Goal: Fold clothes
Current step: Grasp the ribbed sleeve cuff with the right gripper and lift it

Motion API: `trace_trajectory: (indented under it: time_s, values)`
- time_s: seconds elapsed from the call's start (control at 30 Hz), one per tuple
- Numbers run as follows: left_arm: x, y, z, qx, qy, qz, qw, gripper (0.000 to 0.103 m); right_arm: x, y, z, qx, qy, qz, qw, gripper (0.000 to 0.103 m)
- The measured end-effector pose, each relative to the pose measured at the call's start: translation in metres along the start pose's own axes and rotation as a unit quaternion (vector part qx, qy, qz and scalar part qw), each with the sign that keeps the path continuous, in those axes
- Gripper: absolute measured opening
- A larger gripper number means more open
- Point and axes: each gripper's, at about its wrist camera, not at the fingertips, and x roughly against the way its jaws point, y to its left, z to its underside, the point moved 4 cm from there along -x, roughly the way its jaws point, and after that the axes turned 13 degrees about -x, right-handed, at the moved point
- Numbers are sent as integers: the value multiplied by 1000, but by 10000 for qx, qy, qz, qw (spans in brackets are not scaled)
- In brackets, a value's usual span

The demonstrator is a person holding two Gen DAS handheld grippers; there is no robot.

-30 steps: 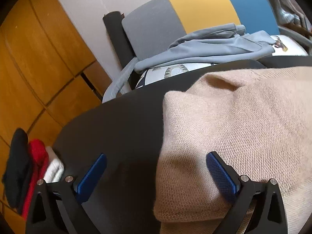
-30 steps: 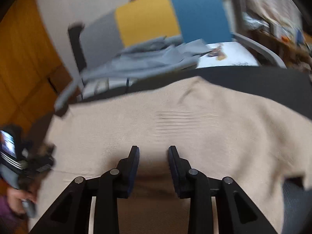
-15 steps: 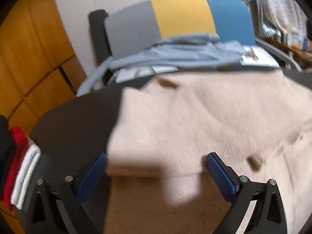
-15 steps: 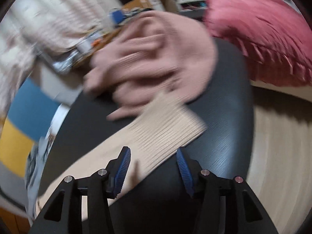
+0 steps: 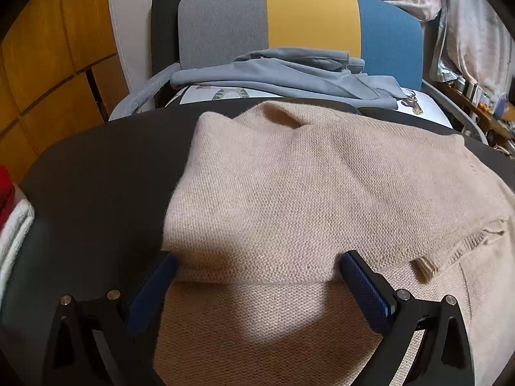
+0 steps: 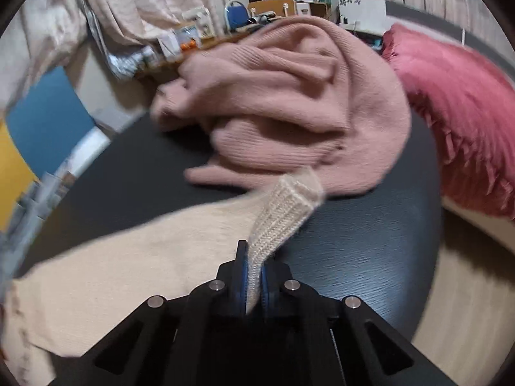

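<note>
A beige knit sweater (image 5: 309, 186) lies on the round black table (image 5: 96, 173), its left side folded over. My left gripper (image 5: 257, 276) is open, its blue fingers straddling the folded near edge, low over the fabric. In the right wrist view the sweater's sleeve (image 6: 128, 257) stretches across the table (image 6: 370, 251). My right gripper (image 6: 252, 276) is shut on the ribbed cuff (image 6: 286, 212) and lifts it a little off the table.
A crumpled pink sweater (image 6: 289, 109) lies on the table's far side, beside a red fringed cushion (image 6: 466, 112). A grey garment (image 5: 283, 74) lies on a grey-yellow-blue chair (image 5: 309, 19). Folded red and white clothes (image 5: 9, 218) sit at the left edge.
My right gripper closed on the sleeve cuff and raised it. My left gripper shifted slightly right and closer over the sweater's folded edge, still open.
</note>
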Motion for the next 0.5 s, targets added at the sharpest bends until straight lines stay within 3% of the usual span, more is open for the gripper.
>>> trace_trajectory:
  time_s: [0.23, 0.37, 0.5]
  values:
    - [-2, 1, 1, 104, 5, 110, 9999, 103, 39, 102, 12, 106, 195, -1646, 9861, 5]
    - [-2, 1, 3, 124, -5, 127, 9998, 103, 66, 180, 49, 510, 489, -2479, 9662, 5]
    - [-2, 1, 3, 145, -18, 150, 9998, 103, 87, 264, 107, 892, 963, -3237, 9370, 5]
